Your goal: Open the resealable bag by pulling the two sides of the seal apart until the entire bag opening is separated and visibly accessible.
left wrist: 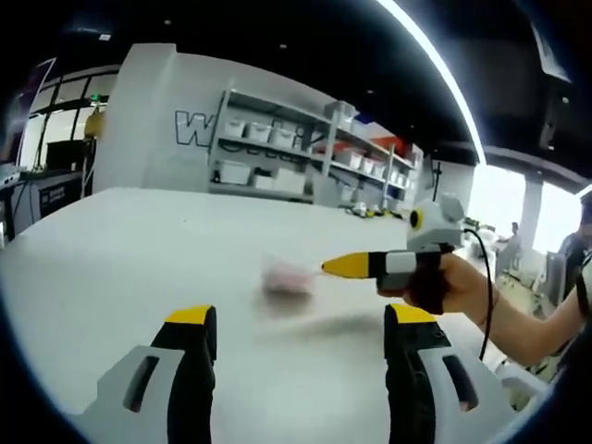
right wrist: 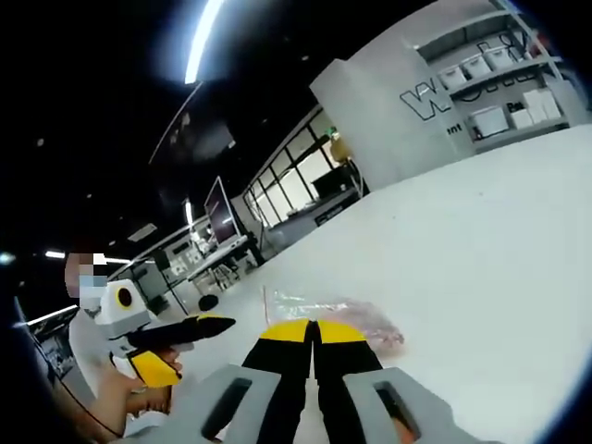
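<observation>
The resealable bag (right wrist: 338,316) lies flat on the white bench (right wrist: 481,231), untouched. The left gripper (left wrist: 301,326) has its jaws wide; the right gripper (right wrist: 314,328) has them pressed together and empty. A slick, flat film could slide away — or both layers get pinched together, so the seal never parts.

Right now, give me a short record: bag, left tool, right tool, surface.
bag: pinkish resealable bag lying flat on the table, held by neither tool; seal state cannot be told
left tool: open, jaws wide apart, nothing between them
right tool: shut, jaw tips together, empty, near the bag
surface: white table
</observation>
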Available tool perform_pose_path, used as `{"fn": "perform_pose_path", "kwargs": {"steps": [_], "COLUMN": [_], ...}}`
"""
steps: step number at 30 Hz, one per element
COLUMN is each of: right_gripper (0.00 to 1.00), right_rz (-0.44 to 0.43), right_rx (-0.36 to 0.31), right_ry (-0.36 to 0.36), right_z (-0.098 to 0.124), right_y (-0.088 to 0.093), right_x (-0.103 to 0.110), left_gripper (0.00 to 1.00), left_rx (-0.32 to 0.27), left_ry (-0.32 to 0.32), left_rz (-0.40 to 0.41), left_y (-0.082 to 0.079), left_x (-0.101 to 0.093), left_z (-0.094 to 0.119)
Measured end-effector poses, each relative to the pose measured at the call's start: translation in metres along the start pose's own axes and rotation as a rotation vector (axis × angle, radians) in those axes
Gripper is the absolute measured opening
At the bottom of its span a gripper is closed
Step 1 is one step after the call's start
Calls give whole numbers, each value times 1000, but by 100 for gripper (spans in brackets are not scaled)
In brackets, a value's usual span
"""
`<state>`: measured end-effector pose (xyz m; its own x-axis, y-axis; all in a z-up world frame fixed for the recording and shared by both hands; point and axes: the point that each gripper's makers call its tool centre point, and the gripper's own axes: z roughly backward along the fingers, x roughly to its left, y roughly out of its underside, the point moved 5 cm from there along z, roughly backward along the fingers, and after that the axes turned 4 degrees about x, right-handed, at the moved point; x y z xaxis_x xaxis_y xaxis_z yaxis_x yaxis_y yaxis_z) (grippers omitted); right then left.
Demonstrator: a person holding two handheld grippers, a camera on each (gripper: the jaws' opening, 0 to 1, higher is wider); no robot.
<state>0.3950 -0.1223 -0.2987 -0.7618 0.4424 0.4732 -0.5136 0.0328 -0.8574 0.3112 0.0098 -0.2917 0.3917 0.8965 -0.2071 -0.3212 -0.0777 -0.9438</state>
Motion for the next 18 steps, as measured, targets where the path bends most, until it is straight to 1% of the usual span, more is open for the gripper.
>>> {"fn": "perform_pose_path", "kwargs": {"steps": [10,14,18], "right_gripper": [0,0,0], "right_rz": [-5,-4,-5], "right_rx": [-3,-6,-7], "right_ry": [-2,-2,-3], "right_z": [1,1,1], "right_y": [0,-1,-1], "right_x": [0,0,0], "left_gripper": [74,71,71], "left_rx": [-11,-12,-17], "left_ry": [8,8,13], "left_rz": [32,45,55], "left_y": [-1,-2,-2], "left_x": [3,4,3], "left_z": [-1,-4,-5]}}
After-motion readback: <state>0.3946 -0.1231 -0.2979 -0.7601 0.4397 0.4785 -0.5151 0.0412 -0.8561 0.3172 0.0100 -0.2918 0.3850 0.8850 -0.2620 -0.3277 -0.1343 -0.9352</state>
